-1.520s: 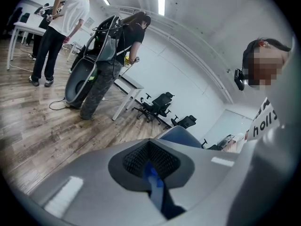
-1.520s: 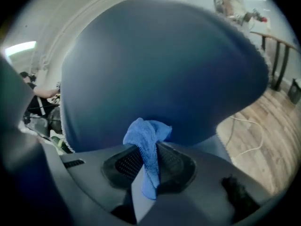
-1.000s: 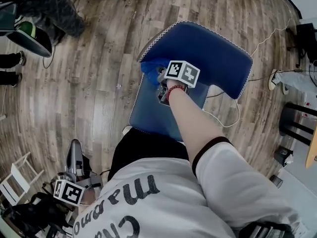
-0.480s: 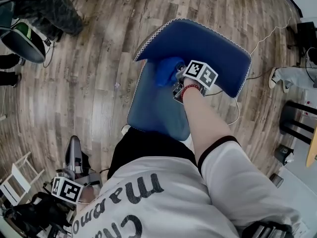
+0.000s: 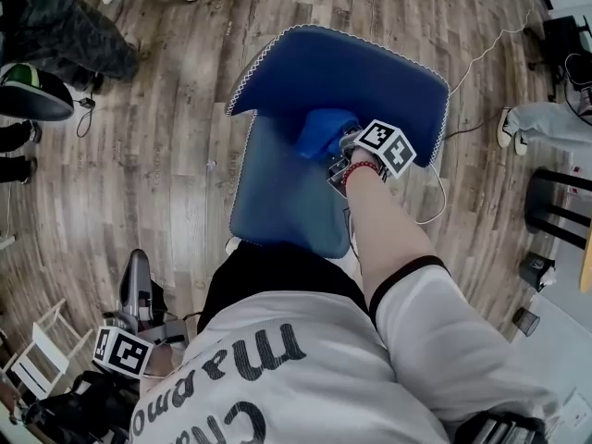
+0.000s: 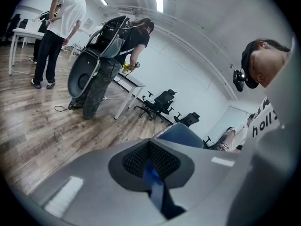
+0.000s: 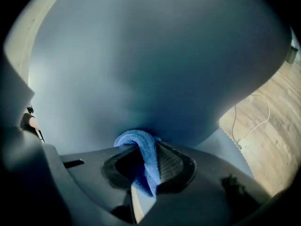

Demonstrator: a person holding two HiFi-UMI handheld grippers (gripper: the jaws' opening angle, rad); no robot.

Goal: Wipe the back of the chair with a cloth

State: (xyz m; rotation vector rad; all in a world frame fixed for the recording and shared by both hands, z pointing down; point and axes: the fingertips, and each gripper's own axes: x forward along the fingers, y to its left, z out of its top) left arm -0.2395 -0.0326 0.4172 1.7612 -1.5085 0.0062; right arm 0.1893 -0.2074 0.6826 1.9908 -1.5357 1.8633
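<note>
A blue chair stands in front of me, its curved back [image 5: 361, 67] rising above the seat [image 5: 273, 202]. My right gripper [image 5: 340, 146], under its marker cube [image 5: 387, 148], is shut on a bunched blue cloth [image 5: 324, 132] and presses it against the lower middle of the back's inner face. In the right gripper view the cloth [image 7: 143, 152] is pinched between the jaws, and the chair back [image 7: 155, 65] fills the frame. My left gripper [image 5: 139, 289] hangs low at my left side, away from the chair; its jaws stand together with nothing held [image 6: 153, 173].
A thin white cable [image 5: 435, 197] trails on the wooden floor right of the chair. A person's legs [image 5: 79, 35] are at the top left and black chair legs [image 5: 555, 215] at the right. A white stool [image 5: 37, 363] is at the lower left. Two people [image 6: 56, 32] stand by tables.
The right gripper has carried the cloth rightward across the chair back, from near its left edge to its lower middle. The left gripper has stayed at my side.
</note>
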